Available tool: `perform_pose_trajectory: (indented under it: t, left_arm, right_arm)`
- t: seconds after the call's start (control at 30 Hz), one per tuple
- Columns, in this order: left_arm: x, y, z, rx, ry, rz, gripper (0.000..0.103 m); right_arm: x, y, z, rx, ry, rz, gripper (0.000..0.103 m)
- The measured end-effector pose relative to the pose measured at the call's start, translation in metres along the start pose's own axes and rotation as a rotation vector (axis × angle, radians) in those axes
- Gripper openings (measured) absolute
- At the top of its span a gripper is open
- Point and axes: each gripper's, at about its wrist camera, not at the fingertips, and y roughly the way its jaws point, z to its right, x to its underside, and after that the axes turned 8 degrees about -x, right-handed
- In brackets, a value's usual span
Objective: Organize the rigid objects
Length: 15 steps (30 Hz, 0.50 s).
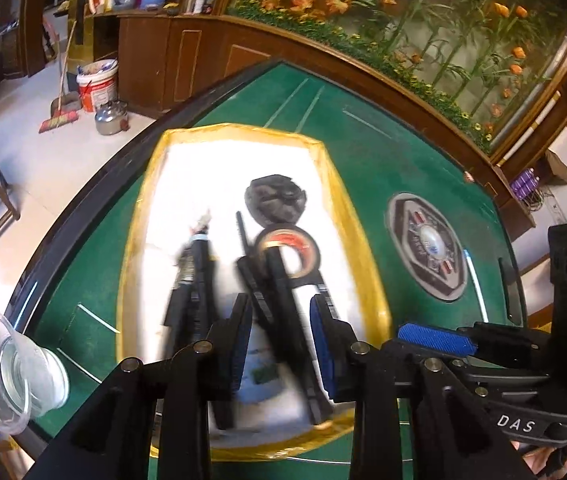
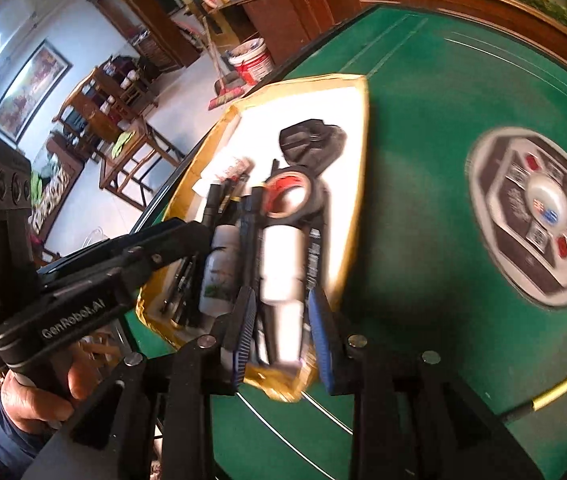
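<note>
A white tray with a yellow rim (image 1: 363,216) (image 2: 357,184) lies on the green table. It holds a black tape roll (image 1: 287,254) (image 2: 295,196), a black pouch (image 1: 275,198) (image 2: 311,138), several dark pens and a comb (image 1: 191,276), and white bottles (image 2: 283,264) (image 2: 219,272). My left gripper (image 1: 283,344) hovers open over the tray's near end, jaws apart with nothing between them. My right gripper (image 2: 283,344) hovers open above the tray's near corner, over the white bottle. The right gripper also shows in the left wrist view (image 1: 435,338).
A grey and black hexagonal badge-like disc (image 1: 427,246) (image 2: 535,216) lies on the table right of the tray. A clear plastic cup (image 1: 11,364) lies at the table's left edge. A yellow-tipped cable (image 2: 555,388) lies at the right. Floor, bucket and chairs lie beyond the edge.
</note>
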Motion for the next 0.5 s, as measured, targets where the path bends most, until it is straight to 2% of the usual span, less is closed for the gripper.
perform_pose_trajectory:
  t: [0.23,0.43,0.5]
  left_arm:
    - [0.006,-0.005,0.059,0.036,0.092,0.005,0.031]
    - [0.022,-0.003,0.13,0.098,0.236,-0.022,0.031]
    - [0.03,0.003,0.157,0.123,0.31,-0.047,0.039]
  right_arm:
    - [0.032,-0.04,0.044,0.021,0.085,0.032,0.029]
    - [0.071,-0.09,0.097,0.058,0.204,0.087,0.029]
    - [0.086,-0.108,0.117,0.074,0.254,0.112,0.029]
